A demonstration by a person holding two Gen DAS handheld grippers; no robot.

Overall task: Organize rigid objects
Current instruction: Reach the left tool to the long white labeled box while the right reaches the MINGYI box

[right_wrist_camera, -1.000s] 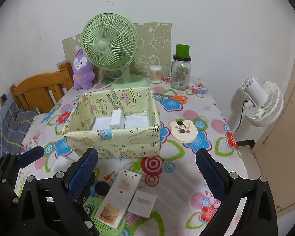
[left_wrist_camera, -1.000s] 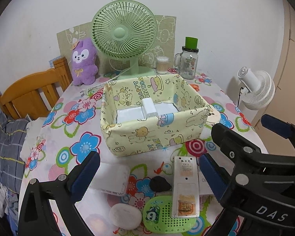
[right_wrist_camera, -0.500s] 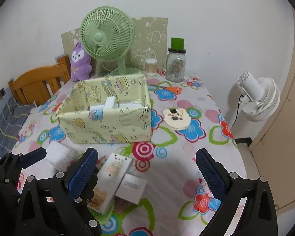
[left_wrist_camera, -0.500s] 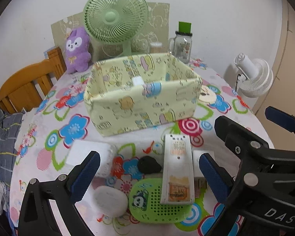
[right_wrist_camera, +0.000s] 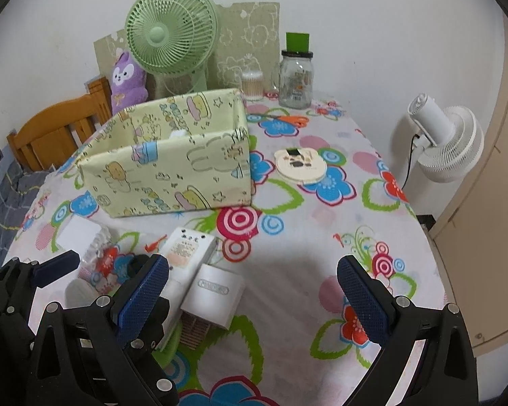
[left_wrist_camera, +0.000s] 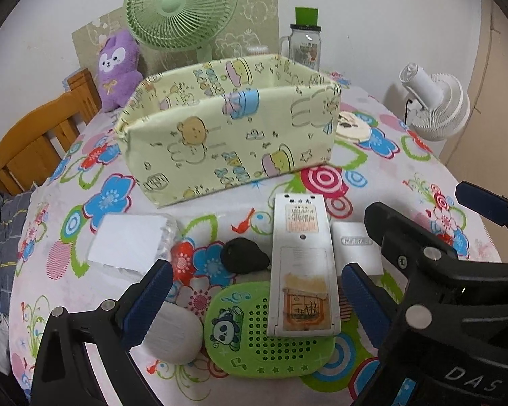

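A yellow printed fabric basket [left_wrist_camera: 230, 128] [right_wrist_camera: 172, 165] stands mid-table. In front of it lie a long white remote [left_wrist_camera: 303, 267] [right_wrist_camera: 186, 250], a green panda-print perforated case [left_wrist_camera: 264, 335] under the remote's near end, a black lump [left_wrist_camera: 244, 260], a white oval [left_wrist_camera: 172, 335], a white foam block [left_wrist_camera: 132, 243] [right_wrist_camera: 78, 237] and a small white labelled box [left_wrist_camera: 355, 250] [right_wrist_camera: 213, 294]. My left gripper [left_wrist_camera: 254, 304] hangs open low over the remote and the case. My right gripper [right_wrist_camera: 254, 301] is open just right of the small box, holding nothing.
At the back stand a green desk fan [left_wrist_camera: 181, 6], a purple plush [left_wrist_camera: 117, 67], a glass jar with a green lid [right_wrist_camera: 296, 74] and a cotton-swab tub [right_wrist_camera: 252, 84]. A round coaster [right_wrist_camera: 299, 165] lies right of the basket. A wooden chair [left_wrist_camera: 34, 142] and a white fan [right_wrist_camera: 447, 145] flank the table.
Both grippers have dropped lower and come closer to the items in front of the basket. The basket's near wall now hides most of its contents. Both stayed open.
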